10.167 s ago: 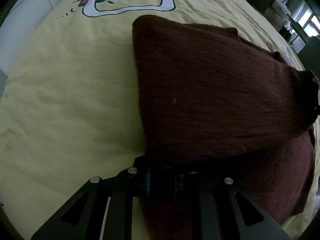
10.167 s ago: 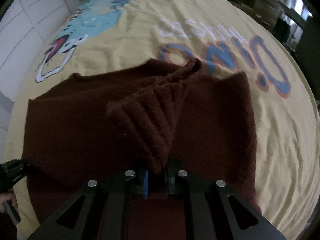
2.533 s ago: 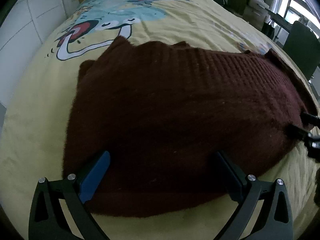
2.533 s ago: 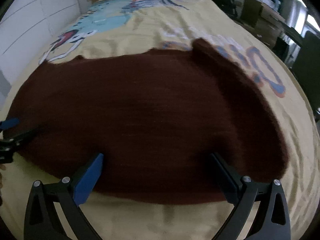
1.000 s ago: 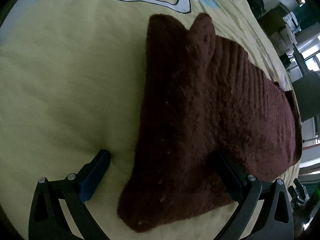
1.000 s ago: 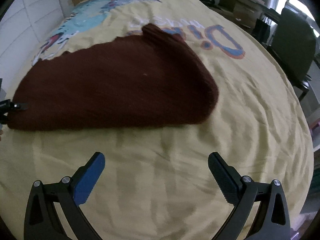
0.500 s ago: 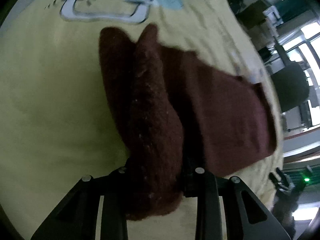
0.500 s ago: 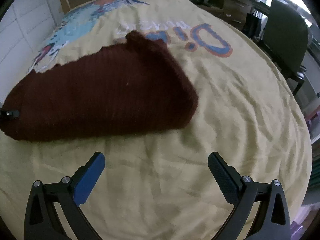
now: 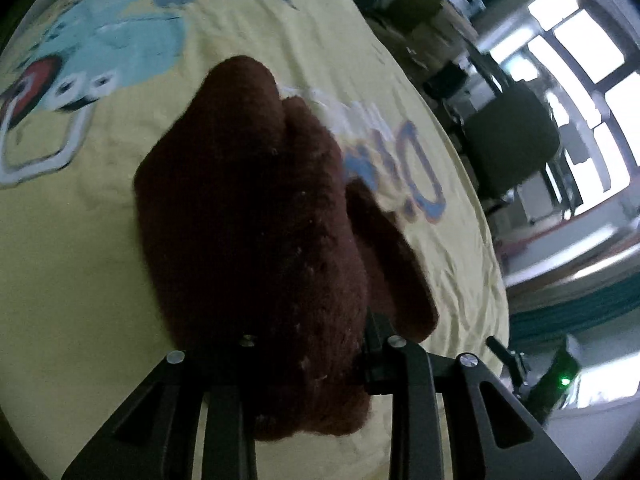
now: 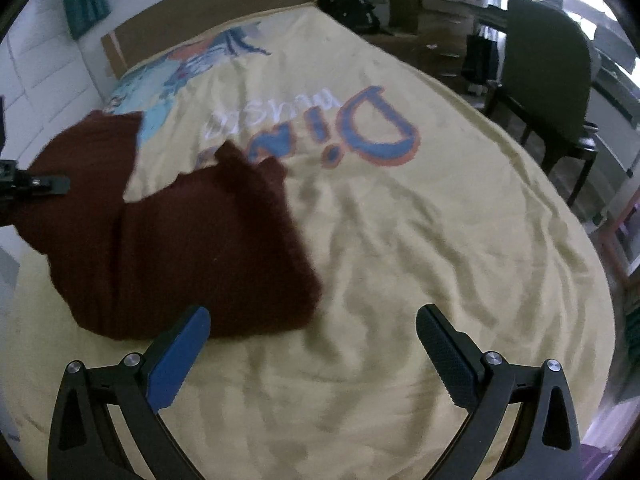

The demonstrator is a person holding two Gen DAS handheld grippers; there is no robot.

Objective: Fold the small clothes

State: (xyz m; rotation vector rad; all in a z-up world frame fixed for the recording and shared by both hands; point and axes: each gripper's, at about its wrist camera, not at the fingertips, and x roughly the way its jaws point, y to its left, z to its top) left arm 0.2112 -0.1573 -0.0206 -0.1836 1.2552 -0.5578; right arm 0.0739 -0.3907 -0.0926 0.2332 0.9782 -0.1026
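Note:
A dark maroon knitted sweater (image 9: 248,216) lies folded on the yellow printed bedspread (image 9: 68,264). My left gripper (image 9: 308,356) is shut on the sweater's near end and holds that end lifted, so it drapes over the fingers. In the right wrist view the sweater (image 10: 192,248) sits at the left of the bed, its left end raised by the left gripper (image 10: 36,184). My right gripper (image 10: 312,344) is open and empty, above bare bedspread (image 10: 400,248) just right of the sweater.
A dark chair (image 10: 548,76) stands beside the bed at the right. Boxes and a black bag (image 10: 348,4) sit near the wooden headboard (image 10: 208,8). A white wall runs along the bed's left side. Windows are at the right.
My left gripper has closed on the sweater's end and lifted it toward the right. My right gripper has drawn back and stayed open.

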